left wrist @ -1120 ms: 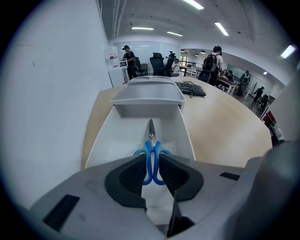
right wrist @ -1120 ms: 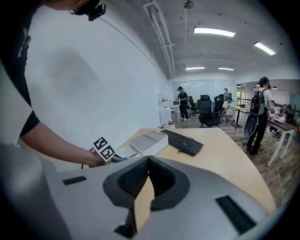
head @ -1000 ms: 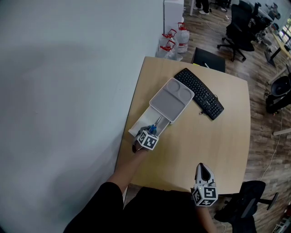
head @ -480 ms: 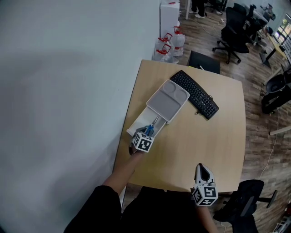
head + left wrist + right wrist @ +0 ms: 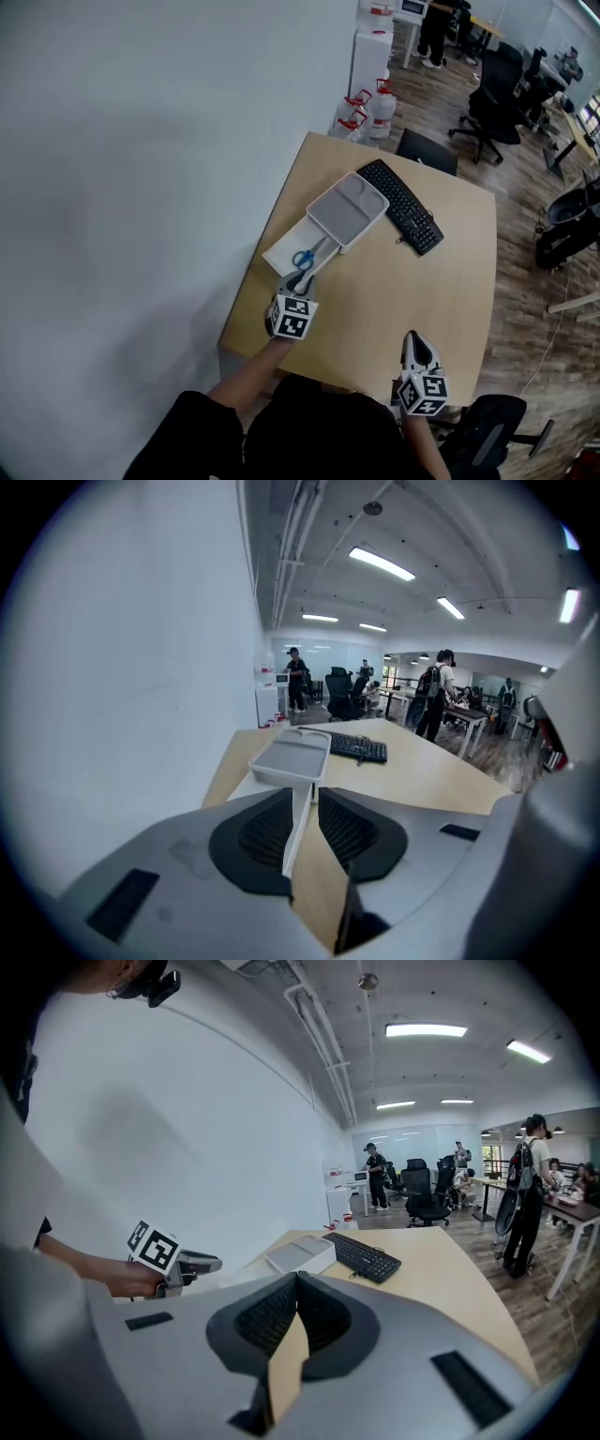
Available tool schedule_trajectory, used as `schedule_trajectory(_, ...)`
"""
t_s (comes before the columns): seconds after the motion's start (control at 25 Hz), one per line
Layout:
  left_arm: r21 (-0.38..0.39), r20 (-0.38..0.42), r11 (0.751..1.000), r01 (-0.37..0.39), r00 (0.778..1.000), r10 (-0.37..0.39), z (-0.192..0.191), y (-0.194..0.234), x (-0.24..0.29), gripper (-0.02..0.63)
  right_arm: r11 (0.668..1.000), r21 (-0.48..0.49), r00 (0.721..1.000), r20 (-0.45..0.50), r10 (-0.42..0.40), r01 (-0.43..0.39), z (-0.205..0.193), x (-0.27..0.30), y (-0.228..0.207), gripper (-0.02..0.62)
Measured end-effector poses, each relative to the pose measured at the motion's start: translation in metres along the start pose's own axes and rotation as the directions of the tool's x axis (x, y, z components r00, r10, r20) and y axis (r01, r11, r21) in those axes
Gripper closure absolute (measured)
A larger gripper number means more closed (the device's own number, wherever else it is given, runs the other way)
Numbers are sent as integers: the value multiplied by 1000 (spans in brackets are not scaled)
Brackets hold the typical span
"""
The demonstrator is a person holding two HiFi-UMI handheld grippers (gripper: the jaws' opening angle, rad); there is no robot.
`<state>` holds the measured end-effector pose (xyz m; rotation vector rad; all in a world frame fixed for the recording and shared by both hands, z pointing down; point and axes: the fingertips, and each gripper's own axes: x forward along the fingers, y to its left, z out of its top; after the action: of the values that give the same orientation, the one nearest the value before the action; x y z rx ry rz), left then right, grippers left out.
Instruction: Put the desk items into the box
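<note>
I saw even, bright office light from ceiling strips [image 5: 380, 562]. Faint shadow on wall [image 5: 84, 216]. Gripper views bent fisheye, corners black, near foreground soft.

The lid [image 5: 348, 212] covers the box's [image 5: 280, 260] far half, keyboard [image 5: 399, 205] beside it; the near half lies open.
</note>
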<state>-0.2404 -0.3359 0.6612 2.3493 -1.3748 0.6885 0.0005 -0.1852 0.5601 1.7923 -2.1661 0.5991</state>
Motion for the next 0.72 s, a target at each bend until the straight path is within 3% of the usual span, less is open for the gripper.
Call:
schedule_trajectory(0.16, -77, 118, 997, -11, 993, 20, 31, -45, -55, 520, 999, -34, 999, 30, 24, -23, 11, -26, -22, 535)
schedule_trajectory(0.36, -150, 247, 987, 60, 969, -22, 61, -124, -120, 561, 997, -54, 996, 66, 53, -49, 15, -66, -50, 535)
schedule_trajectory(0.52, -158, 305, 983, 95, 951, -43, 67, -189, -153, 584, 994, -93, 994, 88, 62, -54, 11, -99, -76, 535)
schedule_trajectory(0.72, -113, 344, 988, 108, 937, -63, 65, -263, -181, 591, 988, -149, 989, 137, 58, -37, 12, -145, -104, 535)
